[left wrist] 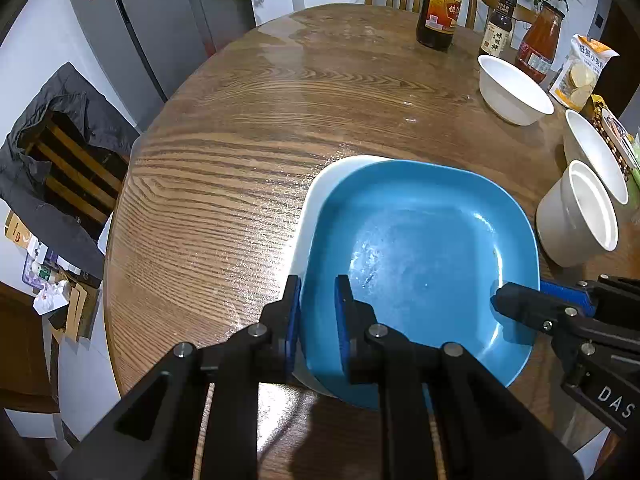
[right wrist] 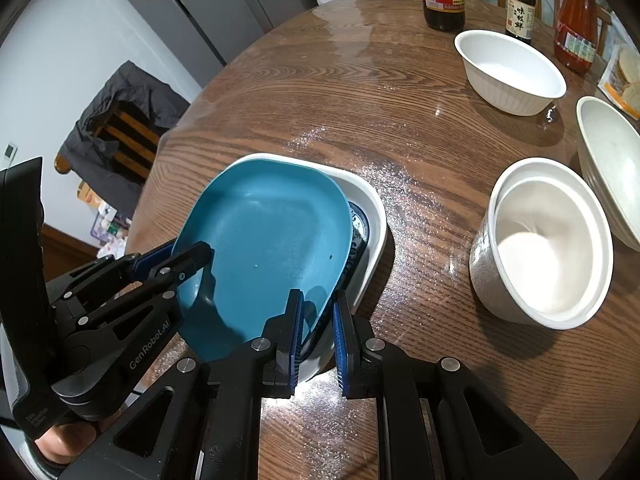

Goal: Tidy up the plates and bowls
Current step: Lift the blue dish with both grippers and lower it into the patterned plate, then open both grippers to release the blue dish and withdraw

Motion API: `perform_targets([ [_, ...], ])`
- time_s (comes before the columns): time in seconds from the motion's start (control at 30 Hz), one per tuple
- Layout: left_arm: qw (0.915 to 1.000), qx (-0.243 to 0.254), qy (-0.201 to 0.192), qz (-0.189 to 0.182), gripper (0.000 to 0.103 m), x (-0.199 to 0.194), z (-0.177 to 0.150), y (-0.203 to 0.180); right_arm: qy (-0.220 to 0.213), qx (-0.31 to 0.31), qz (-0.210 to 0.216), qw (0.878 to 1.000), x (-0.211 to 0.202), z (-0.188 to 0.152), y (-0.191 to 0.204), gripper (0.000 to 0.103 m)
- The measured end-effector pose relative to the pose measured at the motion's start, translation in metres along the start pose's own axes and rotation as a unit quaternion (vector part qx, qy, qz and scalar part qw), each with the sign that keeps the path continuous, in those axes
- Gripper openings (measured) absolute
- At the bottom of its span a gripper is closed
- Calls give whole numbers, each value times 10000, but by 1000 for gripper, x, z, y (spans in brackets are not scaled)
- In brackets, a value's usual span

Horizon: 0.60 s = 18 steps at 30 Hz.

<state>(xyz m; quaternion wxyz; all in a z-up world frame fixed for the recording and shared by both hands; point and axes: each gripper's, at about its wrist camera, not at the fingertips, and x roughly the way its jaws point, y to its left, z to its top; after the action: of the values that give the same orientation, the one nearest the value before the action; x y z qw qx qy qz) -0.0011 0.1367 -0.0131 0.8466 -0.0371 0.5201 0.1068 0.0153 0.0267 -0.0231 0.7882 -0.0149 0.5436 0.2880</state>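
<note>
Stacking step: blue plate [right wrist: 264,248] tilted atop white dish [right wrist: 372,216], surface centre. Left tongs [left wrist: 318,292] clamped on plate's 8 o'clock rim, right tongs [right wrist: 318,304] on 5 o'clock rim. Next, likely: level, lower, release together.

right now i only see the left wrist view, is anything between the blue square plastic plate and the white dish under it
Observer: Yes. The right wrist view shows a dark blue patterned dish lying inside the white square dish, under the blue square plate.
Operator: is the blue plate flat on it
Observer: No, it looks tilted. Its edge nearest the pot stands clear above the patterned dish.
Operator: anything in the tall pot
Observer: The tall white ceramic pot looks empty, with an inner ledge below its rim.
</note>
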Motion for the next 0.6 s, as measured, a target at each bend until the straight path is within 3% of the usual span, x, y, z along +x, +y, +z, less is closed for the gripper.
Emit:
perform_targets([
  [0.6,10000,37,16,-11,16,1,0,-1,8,32,3,10000,1,0,-3,14],
])
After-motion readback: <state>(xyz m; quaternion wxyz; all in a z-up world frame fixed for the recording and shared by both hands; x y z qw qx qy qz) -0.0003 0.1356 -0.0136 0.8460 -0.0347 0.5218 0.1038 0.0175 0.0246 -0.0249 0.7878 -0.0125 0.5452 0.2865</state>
